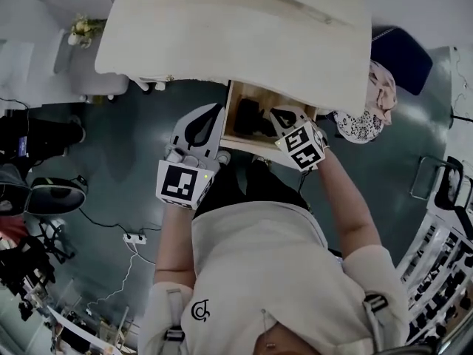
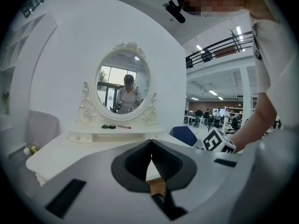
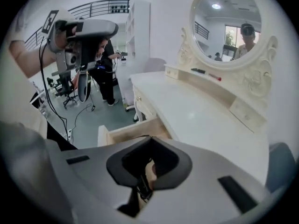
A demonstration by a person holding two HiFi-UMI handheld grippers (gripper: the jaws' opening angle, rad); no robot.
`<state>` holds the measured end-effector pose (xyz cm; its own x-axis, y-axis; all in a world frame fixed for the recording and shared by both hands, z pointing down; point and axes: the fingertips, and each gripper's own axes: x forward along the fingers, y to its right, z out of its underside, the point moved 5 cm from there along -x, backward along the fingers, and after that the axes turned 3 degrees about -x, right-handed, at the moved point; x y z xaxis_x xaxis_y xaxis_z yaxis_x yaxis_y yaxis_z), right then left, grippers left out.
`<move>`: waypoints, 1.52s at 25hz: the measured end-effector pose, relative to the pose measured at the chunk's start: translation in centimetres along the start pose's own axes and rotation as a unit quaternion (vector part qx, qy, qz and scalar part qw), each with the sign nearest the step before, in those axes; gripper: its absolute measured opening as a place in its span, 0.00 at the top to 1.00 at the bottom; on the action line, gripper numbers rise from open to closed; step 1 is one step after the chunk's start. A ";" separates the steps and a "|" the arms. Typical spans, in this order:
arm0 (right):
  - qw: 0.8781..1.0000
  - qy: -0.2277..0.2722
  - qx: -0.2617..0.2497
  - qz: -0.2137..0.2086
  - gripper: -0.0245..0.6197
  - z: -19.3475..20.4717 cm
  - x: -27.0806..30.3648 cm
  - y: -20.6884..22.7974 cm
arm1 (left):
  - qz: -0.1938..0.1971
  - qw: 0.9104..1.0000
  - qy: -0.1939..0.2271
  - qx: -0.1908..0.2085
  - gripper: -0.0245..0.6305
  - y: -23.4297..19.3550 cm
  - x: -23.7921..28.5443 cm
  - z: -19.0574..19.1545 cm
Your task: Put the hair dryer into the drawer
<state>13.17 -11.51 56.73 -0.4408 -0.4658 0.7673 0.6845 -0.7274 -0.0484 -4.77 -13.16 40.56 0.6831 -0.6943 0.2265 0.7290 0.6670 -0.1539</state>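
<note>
Left gripper (image 2: 151,148) clenched, jaw tips meeting, nothing between them; it is held up facing the oval mirror (image 2: 124,85). In the head view it hovers just left of the open drawer (image 1: 230,113). Right gripper (image 3: 149,146) also closed tip to tip and grasping nothing (only drawer wood and dark gripper parts show through the gap); it sits over the drawer's right end. The hair dryer (image 1: 247,117), a dark shape, lies inside the drawer just left of the right gripper; can't tell if they touch. The drawer is pulled out from under the front edge of the white dressing table (image 1: 236,35). Grey-green floor (image 1: 133,132), power strip (image 1: 134,237) with cable, blue chair (image 1: 400,58) at the table's right.
</note>
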 end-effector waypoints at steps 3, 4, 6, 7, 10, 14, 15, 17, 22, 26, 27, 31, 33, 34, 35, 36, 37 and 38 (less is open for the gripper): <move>0.999 0.036 0.021 0.013 0.95 -1.5 -2.6 0.3 | 0.020 1.000 0.006 -0.004 0.94 0.7 0.1 -1.3; 0.998 0.059 0.032 0.019 0.95 -2.1 -3.6 0.5 | 0.028 1.000 0.004 0.001 0.94 1.0 0.1 -1.6; 0.991 0.120 0.059 0.032 0.95 -3.4 -5.9 1.1 | 0.043 0.999 -0.001 0.019 0.94 1.5 0.3 -2.1; 0.985 0.151 0.070 0.042 0.95 -4.1 -7.1 1.4 | 0.053 0.998 -0.002 0.030 0.94 1.9 0.5 -2.5; 0.968 0.224 0.088 0.077 0.95 -5.8 -10.7 2.1 | 0.085 0.994 0.016 0.061 0.94 3.6 0.8 -4.5; 0.949 0.276 0.085 0.127 0.95 -7.6 -15.0 2.6 | 0.107 0.991 0.028 0.081 0.94 4.9 0.8 -6.1; 0.944 0.287 0.084 0.139 0.95 -8.0 -16.0 2.7 | 0.111 0.990 0.029 0.082 0.94 5.1 0.8 -6.2; 0.934 0.309 0.082 0.161 0.95 -8.7 -17.9 2.7 | 0.118 0.989 0.035 0.081 0.94 5.4 0.8 -6.6; 0.903 0.361 0.110 0.203 0.95 -9.4 -21.7 2.5 | 0.132 0.985 0.053 0.095 0.94 6.7 0.8 -8.1; 0.889 0.380 0.113 0.228 0.95 -9.3 -24.1 2.2 | 0.138 0.983 0.062 0.104 0.94 7.4 1.1 -9.2; 0.887 0.382 0.114 0.232 0.95 -9.2 -24.5 2.1 | 0.139 0.983 0.064 0.101 0.94 7.6 1.1 -9.4; 0.880 0.393 0.123 0.237 0.95 -8.8 -25.7 1.6 | 0.135 0.985 0.064 0.085 0.94 8.0 1.1 -9.5; 0.880 0.394 0.122 0.235 0.95 -8.7 -26.0 1.6 | 0.132 0.985 0.064 0.086 0.94 8.1 1.0 -9.5; 0.881 0.393 0.122 0.234 0.95 -8.6 -25.9 1.7 | 0.129 0.986 0.065 0.088 0.94 8.1 1.0 -9.5; 0.882 0.390 0.123 0.233 0.95 -8.5 -25.9 1.7 | 0.125 0.986 0.066 0.089 0.94 8.0 0.9 -9.5; 0.883 0.389 0.123 0.231 0.95 -8.4 -25.8 1.7 | 0.121 0.987 0.067 0.088 0.94 7.9 0.8 -9.5; 0.884 0.388 0.123 0.229 0.95 -8.4 -25.8 1.6 | 0.117 0.987 0.067 0.084 0.94 7.7 0.7 -9.5; 0.884 0.389 0.123 0.227 0.95 -8.4 -25.7 1.5 | 0.113 0.988 0.067 0.080 0.94 7.6 0.5 -9.5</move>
<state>20.70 -4.85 31.57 -0.2891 -0.9569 0.0280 0.9568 -0.2898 -0.0252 1.56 -11.02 30.41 0.8357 -0.5444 0.0731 0.5474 0.8364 -0.0291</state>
